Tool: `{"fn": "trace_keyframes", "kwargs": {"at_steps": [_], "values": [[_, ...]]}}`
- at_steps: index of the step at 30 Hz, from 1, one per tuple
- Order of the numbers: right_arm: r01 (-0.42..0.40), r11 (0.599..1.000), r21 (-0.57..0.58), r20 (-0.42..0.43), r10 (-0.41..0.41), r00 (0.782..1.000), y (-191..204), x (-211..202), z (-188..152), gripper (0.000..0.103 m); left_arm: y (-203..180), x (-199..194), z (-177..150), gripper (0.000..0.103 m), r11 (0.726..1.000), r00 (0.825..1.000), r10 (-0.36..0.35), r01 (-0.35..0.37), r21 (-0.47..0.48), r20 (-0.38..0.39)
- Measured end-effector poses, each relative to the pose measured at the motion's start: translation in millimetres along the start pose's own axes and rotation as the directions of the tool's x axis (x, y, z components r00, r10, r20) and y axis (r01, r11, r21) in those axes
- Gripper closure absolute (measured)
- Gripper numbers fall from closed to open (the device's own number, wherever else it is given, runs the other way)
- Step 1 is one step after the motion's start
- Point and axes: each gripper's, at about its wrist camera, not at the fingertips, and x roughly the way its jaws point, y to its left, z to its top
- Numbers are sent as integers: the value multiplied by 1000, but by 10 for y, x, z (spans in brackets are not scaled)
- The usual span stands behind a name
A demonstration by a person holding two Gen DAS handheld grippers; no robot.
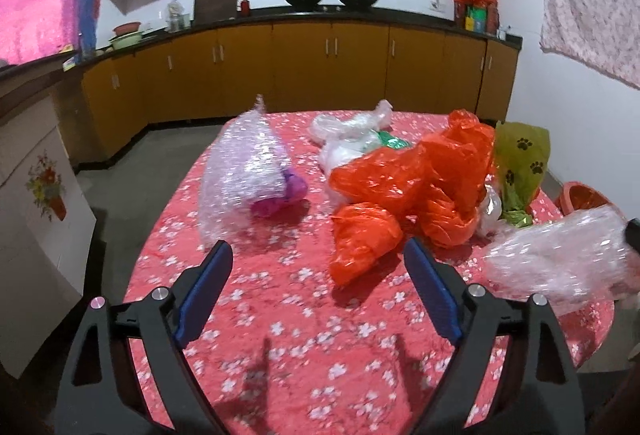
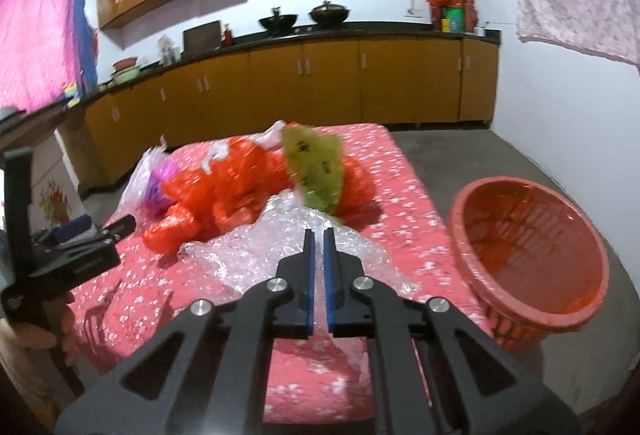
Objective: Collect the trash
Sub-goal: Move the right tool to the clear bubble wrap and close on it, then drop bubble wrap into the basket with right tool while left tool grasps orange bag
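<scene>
Trash lies heaped on a table under a red flowered cloth [image 1: 280, 315]. An orange plastic bag [image 1: 400, 191] fills the middle, with a green paw-print bag [image 1: 520, 159] to its right. A bubble-wrap bundle with purple inside [image 1: 244, 175] sits to the left, and clear bags [image 1: 348, 139] lie behind. My left gripper [image 1: 318, 247] is open over bare cloth, just short of the orange bag. My right gripper [image 2: 319, 232] is shut on a clear bubble-wrap sheet [image 2: 256, 255], which also shows at the right in the left wrist view [image 1: 560, 259].
A red plastic basket [image 2: 520, 327] stands off the table's right edge, on the grey floor. My left gripper [image 2: 100, 225] shows at the left of the right wrist view, with a hand below it. Yellow kitchen cabinets [image 1: 304, 71] line the far wall.
</scene>
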Motion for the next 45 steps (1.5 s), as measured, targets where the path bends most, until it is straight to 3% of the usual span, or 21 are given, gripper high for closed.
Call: {"fn": "trace_keyframes", "kwargs": {"at_steps": [7, 17, 23, 27, 33, 45], "values": [[76, 995, 71, 43, -79, 996, -421, -182, 72, 98, -100, 294, 50, 17, 999, 997, -31, 31, 9, -72], [171, 974, 145, 79, -184, 980, -854, -307, 121, 98, -285, 565, 157, 25, 998, 991, -33, 40, 48, -132], [211, 961, 178, 73, -226, 971, -1032, -292, 122, 98, -324, 725, 169, 36, 997, 982, -36, 47, 55, -186], [231, 952, 199, 70, -249, 966, -1137, -275, 112, 98, -299, 795, 157, 49, 998, 975, -53, 62, 31, -217], [243, 945, 221, 68, -264, 962, -1212, -249, 134, 98, -272, 678, 159, 60, 997, 979, -70, 74, 15, -193], [208, 953, 220, 89, -232, 969, -1158, -170, 256, 98, -356, -44, 342, 61, 990, 991, -131, 133, 37, -39]]}}
